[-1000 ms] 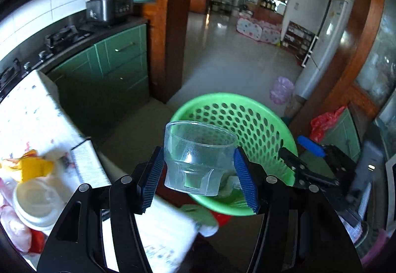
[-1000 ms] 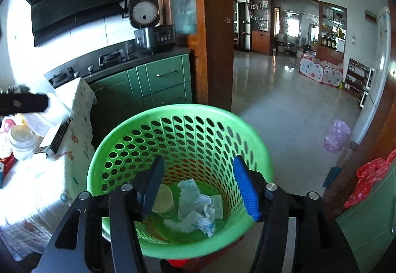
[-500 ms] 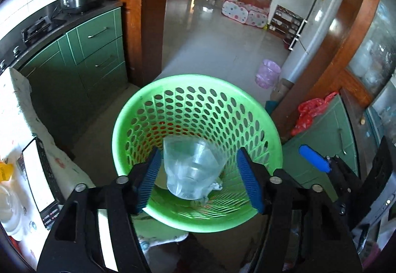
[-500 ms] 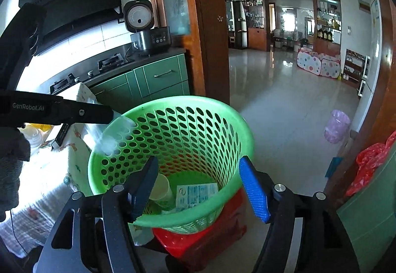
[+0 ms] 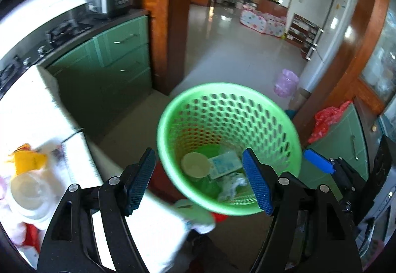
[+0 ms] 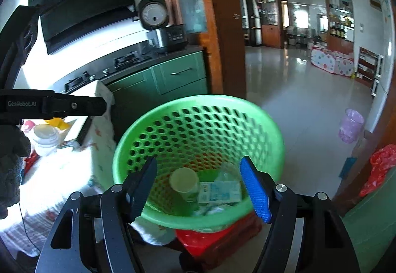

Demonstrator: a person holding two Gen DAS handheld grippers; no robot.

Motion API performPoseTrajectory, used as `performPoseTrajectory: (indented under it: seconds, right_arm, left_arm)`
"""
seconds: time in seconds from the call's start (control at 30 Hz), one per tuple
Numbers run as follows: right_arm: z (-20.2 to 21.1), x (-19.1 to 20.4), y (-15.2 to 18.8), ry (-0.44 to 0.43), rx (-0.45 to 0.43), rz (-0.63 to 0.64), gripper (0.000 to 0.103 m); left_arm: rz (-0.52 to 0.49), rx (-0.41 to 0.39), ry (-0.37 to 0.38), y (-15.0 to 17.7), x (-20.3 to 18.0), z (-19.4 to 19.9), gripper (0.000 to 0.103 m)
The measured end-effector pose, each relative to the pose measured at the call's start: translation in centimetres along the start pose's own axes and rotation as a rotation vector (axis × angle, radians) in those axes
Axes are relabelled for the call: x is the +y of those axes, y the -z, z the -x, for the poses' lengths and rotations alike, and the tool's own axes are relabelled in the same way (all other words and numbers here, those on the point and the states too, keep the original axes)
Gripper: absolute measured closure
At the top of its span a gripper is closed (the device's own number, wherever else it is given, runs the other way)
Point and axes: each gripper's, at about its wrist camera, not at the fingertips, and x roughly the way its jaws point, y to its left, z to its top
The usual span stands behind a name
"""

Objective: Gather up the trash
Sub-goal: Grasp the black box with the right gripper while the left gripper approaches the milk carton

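The right tongs [image 6: 198, 188] are hanging spread wide and holding nothing over the rim of a green perforated basket [image 6: 198, 109]. Inside it, a paper cup [image 6: 184, 180] is lying beside a flat printed packet [image 6: 220, 192]. A red bag [image 6: 217, 238] is sitting under the basket. The left tongs [image 6: 57, 105] are reaching in over the cloth-covered surface [image 6: 61, 174].

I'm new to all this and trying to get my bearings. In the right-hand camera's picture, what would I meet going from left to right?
White lidded jar on the table → rice cooker on the counter → green perforated basket → polka-dot play tent → lilac bin → red plastic bag.
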Motion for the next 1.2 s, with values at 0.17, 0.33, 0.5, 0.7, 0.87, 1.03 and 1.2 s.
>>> performPoseTrajectory:
  seconds: [0.17, 0.33, 0.5, 0.7, 0.87, 1.03, 1.2]
  right_arm:
    - [-0.6, 3.4, -0.8, -0.067, 0.010, 0.039, 0.035]
    - [-1.7, 7.7, -1.5, -0.145, 0.028, 0.086, 0.035]
    - [-3.1, 11.6, -2.2, -0.216, 0.048, 0.133, 0.035]
    - [-5.4, 15.9, -2.8, -0.284, 0.086, 0.172, 0.035]
    - [-8.0, 18.8, -3.3, -0.308, 0.120, 0.191, 0.035]
    - [-10.7, 20.9, -3.4, -0.311, 0.165, 0.198, 0.035]
    - [-13.0, 22.6, -3.3, -0.289, 0.200, 0.218, 0.035]
  left_arm:
    - [0.067, -0.022, -0.069, 1.0, 4.0, 2.7, 0.031]
    - [0.134, -0.043, -0.141, 1.9, 8.2, 5.3, 0.031]
    - [0.200, -0.061, -0.207, 2.2, 12.0, 7.3, 0.031]
    - [0.284, -0.084, -0.256, 2.8, 16.0, 9.0, 0.031]
    - [0.314, -0.083, -0.279, 4.0, 17.8, 9.8, 0.031]
    - [0.345, -0.086, -0.309, 5.6, 19.4, 11.7, 0.031]
    - [0.387, -0.096, -0.348, 8.1, 21.0, 14.3, 0.031]
